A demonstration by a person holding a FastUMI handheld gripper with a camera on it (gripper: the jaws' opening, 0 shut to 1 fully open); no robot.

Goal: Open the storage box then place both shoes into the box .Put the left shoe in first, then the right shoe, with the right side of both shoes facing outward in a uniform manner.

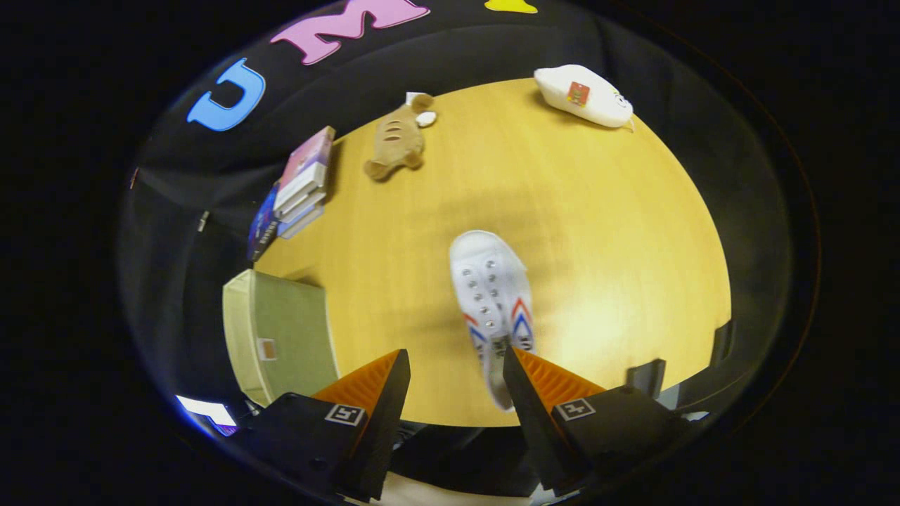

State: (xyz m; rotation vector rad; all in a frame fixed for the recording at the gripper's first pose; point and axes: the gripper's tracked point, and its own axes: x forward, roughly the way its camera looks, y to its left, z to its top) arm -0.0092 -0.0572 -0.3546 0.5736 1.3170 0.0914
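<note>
Gripper [455, 358] hangs above a round wooden table [598, 232], fingers spread wide apart with nothing clamped between them. One white sneaker [492, 302] with red and blue chevron stripes on its side lies on the tabletop, toe pointing away from the gripper, heel end toward it. The heel part of the shoe sits in the gap between the fingers, close against the inner edge of the right finger [534, 386]; cannot tell whether that finger touches the shoe or is above it. Left finger [380, 393] is apart from the shoe, bare tabletop between them. A pale green fabric storage box [281, 337] stands at the table's edge, to the left of the left finger, well apart from the sneaker; a small label tag shows on its near face, and cannot tell from this angle whether its lid is open. Beyond the box, a stack of books [299, 190] rests at the table's rim. Next to the books lies a brown plush toy [397, 140]. At the far right of the table lies a white plush toy [583, 95] with a small red tag.
</note>
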